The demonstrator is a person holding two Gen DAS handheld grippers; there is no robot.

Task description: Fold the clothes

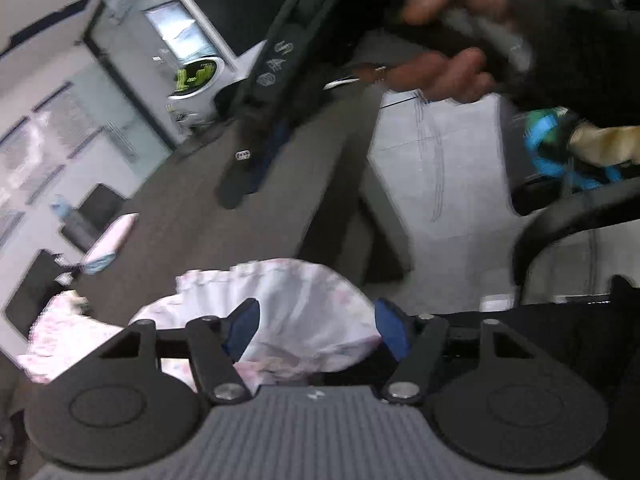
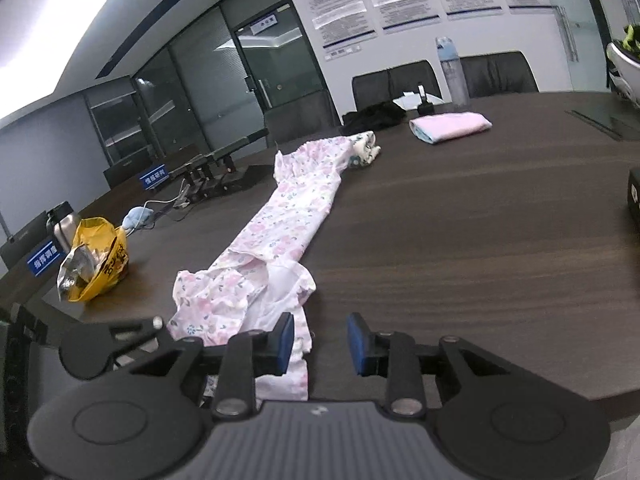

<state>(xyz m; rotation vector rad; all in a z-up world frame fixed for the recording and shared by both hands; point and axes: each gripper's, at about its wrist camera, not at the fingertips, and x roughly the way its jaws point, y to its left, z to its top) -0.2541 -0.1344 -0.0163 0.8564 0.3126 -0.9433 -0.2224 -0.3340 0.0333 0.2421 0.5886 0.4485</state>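
Note:
A white garment with a pink flower print (image 2: 276, 224) lies stretched out along the dark wooden table (image 2: 460, 232), its near end crumpled by the table's front edge. My right gripper (image 2: 320, 340) is open just right of that near end, its left pad (image 2: 285, 338) touching the cloth. In the left wrist view, which is blurred, the garment's ruffled hem (image 1: 304, 312) bulges between the wide-apart pads of my left gripper (image 1: 316, 328), which is open. A person's hand on the other gripper handle shows at the top right of that view.
A folded pink cloth (image 2: 450, 126) lies at the far side beside a water bottle (image 2: 452, 72) and dark clothing (image 2: 376, 114). A yellow snack bag (image 2: 94, 258), a metal flask and cables sit at the left. A backpack (image 1: 272, 88), helmet (image 1: 196, 88) and chairs stand around.

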